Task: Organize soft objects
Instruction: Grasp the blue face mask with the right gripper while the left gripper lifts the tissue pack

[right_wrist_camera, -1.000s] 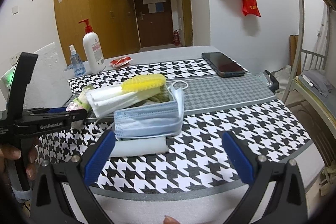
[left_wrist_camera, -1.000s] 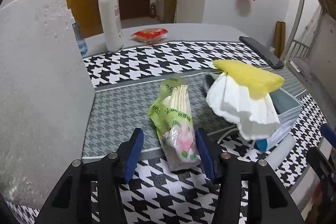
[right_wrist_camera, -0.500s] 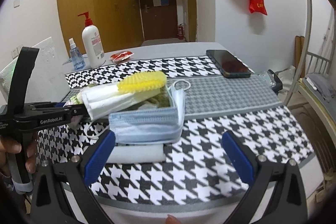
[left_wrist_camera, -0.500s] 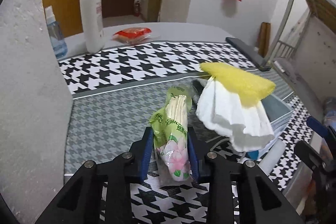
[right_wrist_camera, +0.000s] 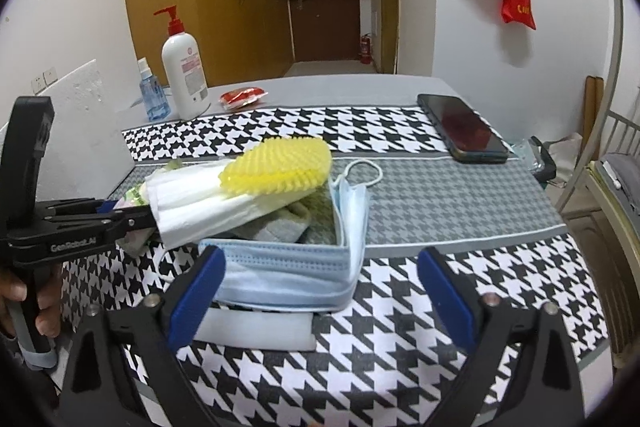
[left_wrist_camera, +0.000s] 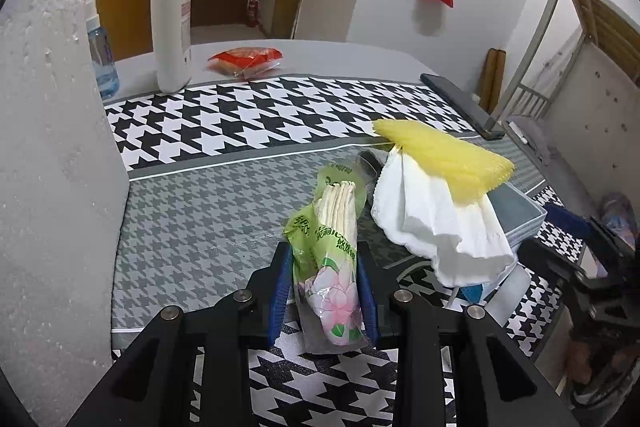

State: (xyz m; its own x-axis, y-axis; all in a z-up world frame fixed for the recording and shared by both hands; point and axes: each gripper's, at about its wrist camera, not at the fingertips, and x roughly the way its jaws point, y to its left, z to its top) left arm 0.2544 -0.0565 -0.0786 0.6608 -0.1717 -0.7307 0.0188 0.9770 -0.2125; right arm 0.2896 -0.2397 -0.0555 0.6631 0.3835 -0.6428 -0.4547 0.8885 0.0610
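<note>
My left gripper [left_wrist_camera: 323, 291] is shut on a green tissue pack [left_wrist_camera: 334, 251] with a pink flower print, held just above the houndstooth cloth. To its right a grey box [left_wrist_camera: 520, 211] holds white foam sheets [left_wrist_camera: 436, 223] with a yellow foam net [left_wrist_camera: 444, 155] on top. In the right wrist view the box has blue face masks [right_wrist_camera: 288, 267] draped over its front wall [right_wrist_camera: 340, 215], and the left gripper [right_wrist_camera: 132, 217] reaches in from the left. My right gripper [right_wrist_camera: 320, 297] is open and empty in front of the box.
A white foam board [left_wrist_camera: 52, 167] stands at the left. A lotion pump bottle [right_wrist_camera: 185, 75], a small blue spray bottle [right_wrist_camera: 151, 99] and a red packet [right_wrist_camera: 242, 95] sit at the back. A black phone [right_wrist_camera: 464, 129] lies at the right. A white foam block [right_wrist_camera: 256, 325] lies under the box front.
My left gripper closed its fingers on the tissue pack and lifted it slightly. My right gripper stayed open and moved a little closer to the box.
</note>
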